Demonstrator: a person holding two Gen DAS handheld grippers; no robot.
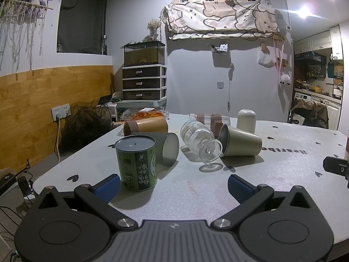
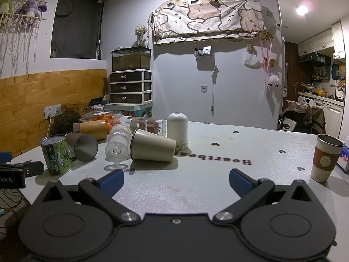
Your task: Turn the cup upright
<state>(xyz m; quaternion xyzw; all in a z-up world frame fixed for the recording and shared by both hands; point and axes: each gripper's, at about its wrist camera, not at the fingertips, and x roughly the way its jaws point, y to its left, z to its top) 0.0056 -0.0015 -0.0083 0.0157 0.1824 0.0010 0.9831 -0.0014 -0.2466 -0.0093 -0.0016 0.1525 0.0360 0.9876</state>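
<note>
Several cups lie on their sides on the grey table (image 1: 196,187): an olive metal cup (image 1: 240,140) (image 2: 152,145), a clear glass goblet (image 1: 199,139) (image 2: 118,140), a dark grey cup (image 1: 168,149) (image 2: 81,145) and a bamboo cup (image 1: 145,126) (image 2: 90,127). A white cup (image 1: 246,121) (image 2: 177,126) stands upside down. A sleeved cup (image 2: 326,158) stands upright at the right. My left gripper (image 1: 174,185) is open and empty, just right of a green can (image 1: 136,163) (image 2: 56,155). My right gripper (image 2: 176,180) is open and empty, in front of the olive cup.
A clear box (image 1: 209,119) lies behind the cups. A plastic tray of orange fruit (image 2: 104,116) sits at the far left edge. The table prints "Heartbeat" (image 2: 218,157). A chair with a jacket (image 2: 303,113) stands beyond the table.
</note>
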